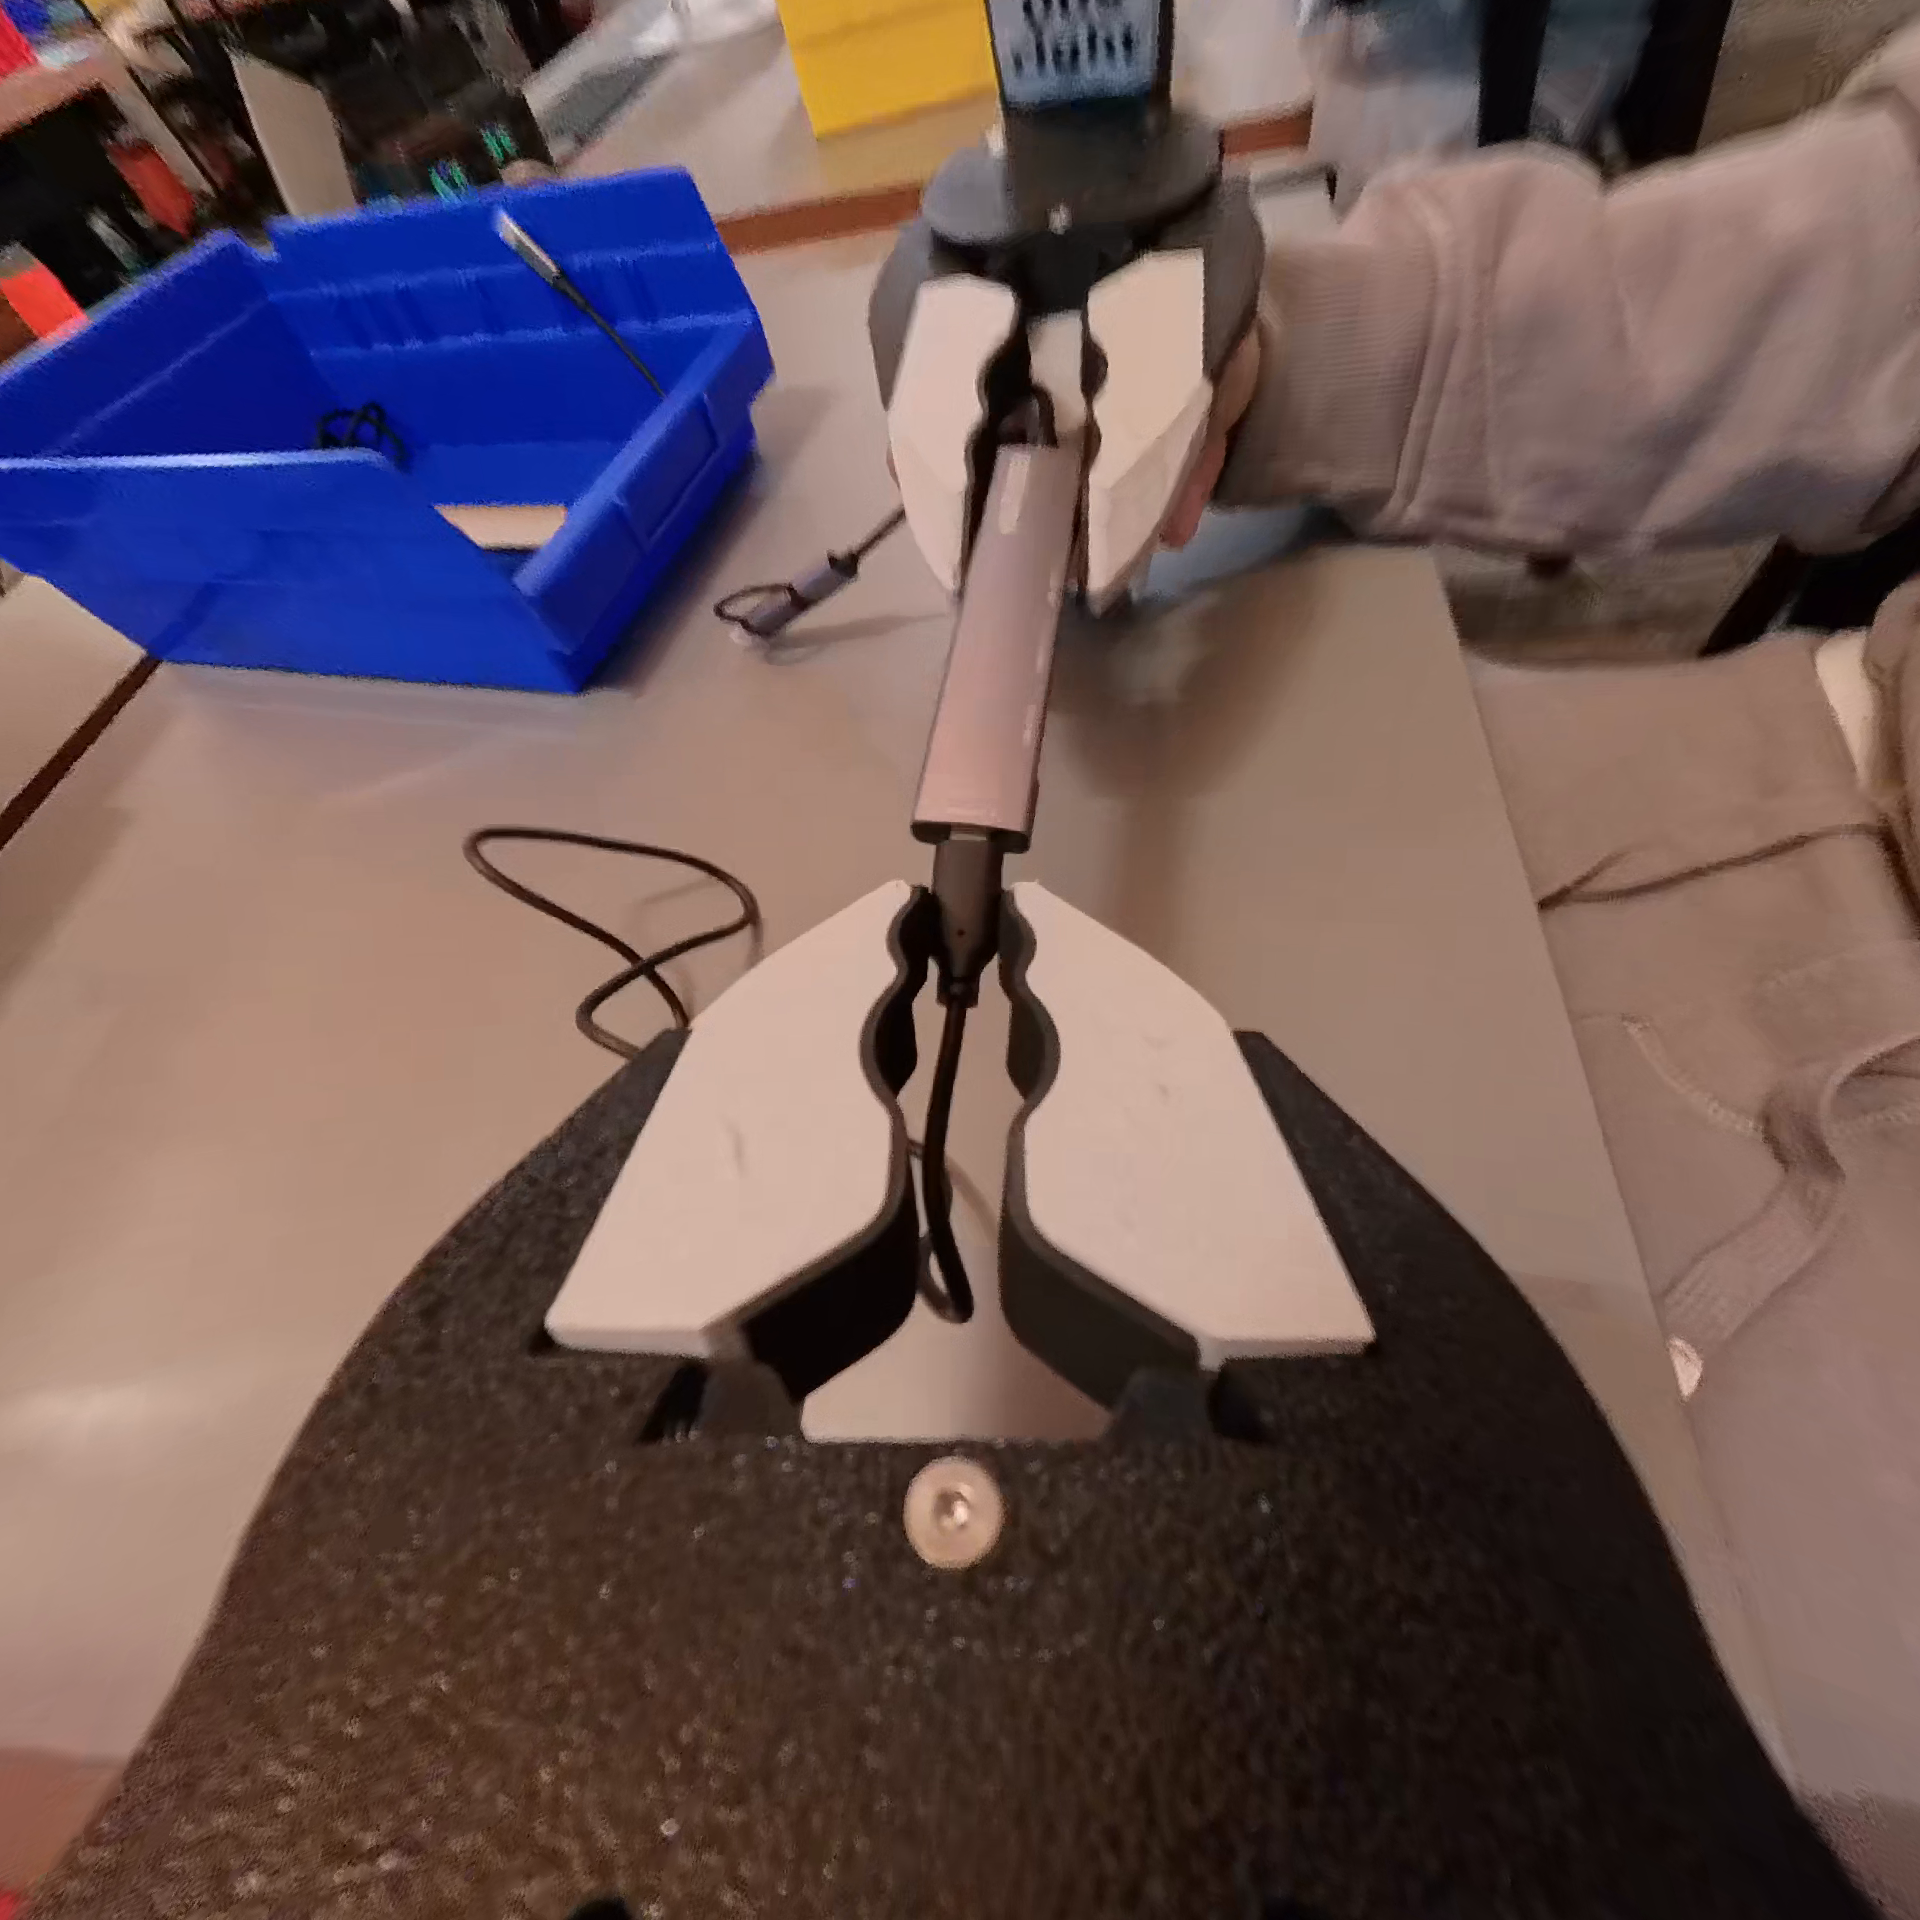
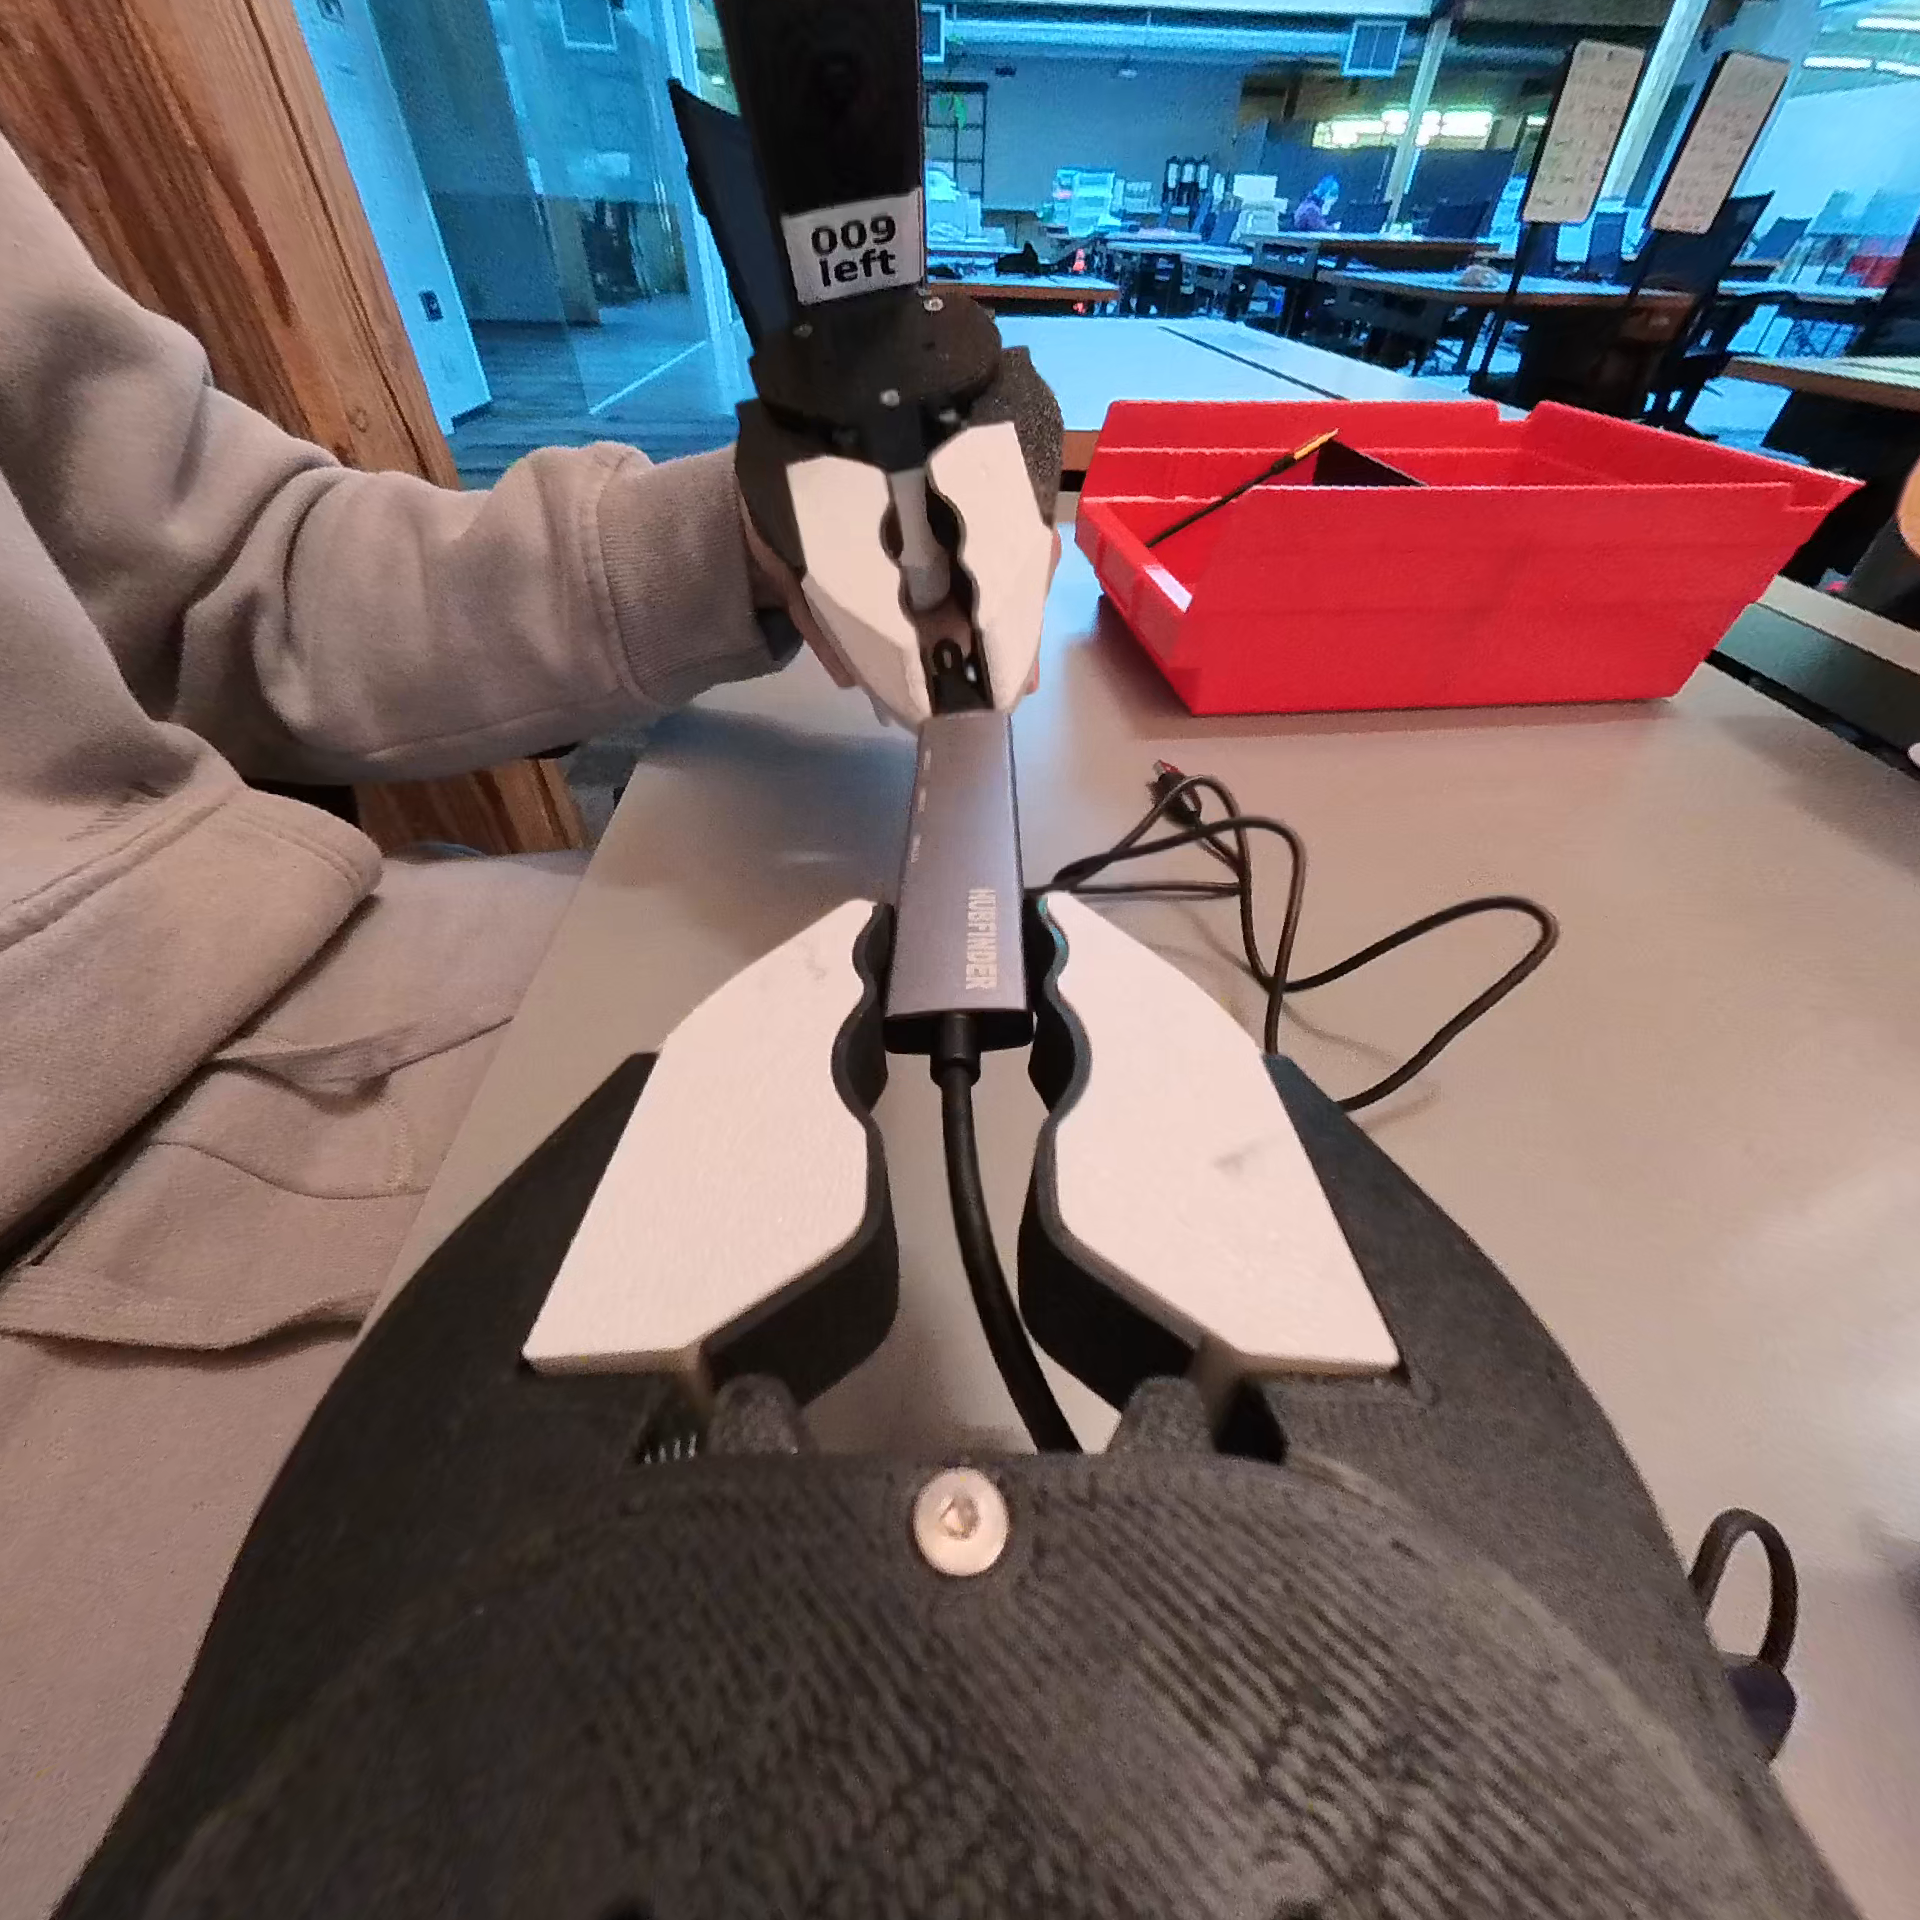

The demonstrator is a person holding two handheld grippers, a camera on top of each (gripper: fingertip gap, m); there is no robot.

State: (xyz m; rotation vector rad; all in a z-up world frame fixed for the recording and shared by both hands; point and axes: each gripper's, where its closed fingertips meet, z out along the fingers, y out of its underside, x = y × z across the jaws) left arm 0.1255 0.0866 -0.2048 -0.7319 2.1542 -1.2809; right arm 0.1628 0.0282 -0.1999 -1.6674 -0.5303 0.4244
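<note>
A long grey hub (image 1: 995,644) is held in the air between both grippers. My left gripper (image 1: 958,896) is shut on a black cable plug (image 1: 958,925) that sits in the hub's near end; its thin cable (image 1: 938,1143) runs back between the fingers. My right gripper (image 1: 1027,577) grips the hub's far end. In the right wrist view my right gripper (image 2: 958,904) is shut on the hub (image 2: 961,831). The hub's thick black cable (image 2: 966,1195) passes back between its fingers. The left gripper (image 2: 956,707) holds the plug (image 2: 951,665) at the other end.
A blue bin (image 1: 312,582) with a cable inside stands at the left of the grey table (image 1: 312,1039). A red bin (image 2: 1455,623) stands at the other side. Loose black cable loops (image 2: 1351,935) and a small adapter (image 1: 800,594) lie on the table. A person's grey sleeve (image 1: 1558,343) is close. The gap from one gripper's tips to the other's is roughly 8 cm.
</note>
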